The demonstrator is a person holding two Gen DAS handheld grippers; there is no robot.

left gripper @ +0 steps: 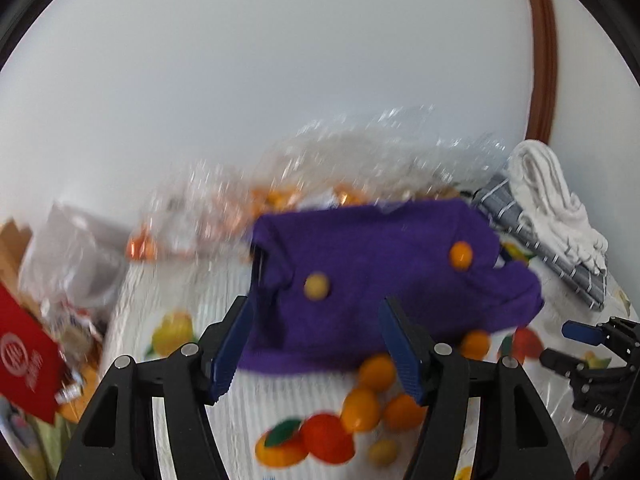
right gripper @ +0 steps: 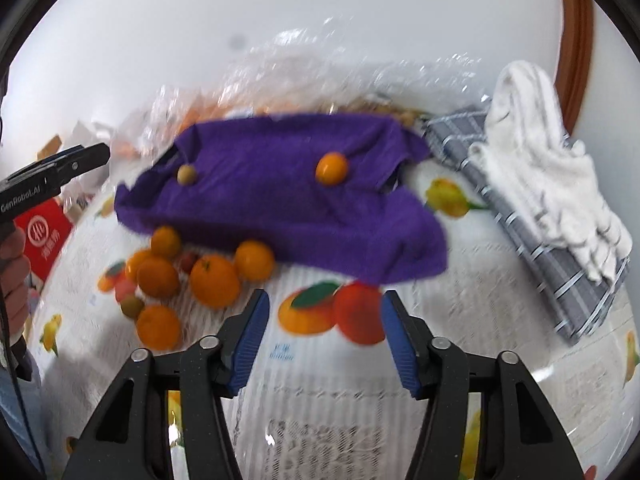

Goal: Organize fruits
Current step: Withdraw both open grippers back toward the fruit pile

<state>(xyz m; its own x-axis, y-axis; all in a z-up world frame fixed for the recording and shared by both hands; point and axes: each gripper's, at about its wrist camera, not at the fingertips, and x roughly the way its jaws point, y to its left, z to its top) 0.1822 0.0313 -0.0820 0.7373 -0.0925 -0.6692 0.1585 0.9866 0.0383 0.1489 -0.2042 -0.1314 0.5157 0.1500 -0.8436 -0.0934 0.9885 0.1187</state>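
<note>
A purple cloth (left gripper: 380, 280) (right gripper: 280, 200) lies spread on the table, carrying one small orange fruit (left gripper: 460, 255) (right gripper: 331, 168) and one yellowish fruit (left gripper: 316, 286) (right gripper: 186, 175). Several loose oranges (left gripper: 360, 410) (right gripper: 214, 280) cluster at its near edge, with a small greenish fruit (right gripper: 132, 306) among them. My left gripper (left gripper: 316, 344) hovers open over the cloth's near edge, its pads empty. My right gripper (right gripper: 324, 336) is open too, above bare tablecloth just short of the purple cloth. The right gripper (left gripper: 560, 344) also shows at the right of the left wrist view.
The white tablecloth (right gripper: 320, 400) carries printed fruit pictures. A crinkled clear plastic bag (left gripper: 320, 184) holding oranges lies behind the purple cloth. A grey striped cloth (right gripper: 520, 208) and white towel (right gripper: 540, 152) lie right. A red box (left gripper: 24, 360) sits left, near a hand (right gripper: 14, 264).
</note>
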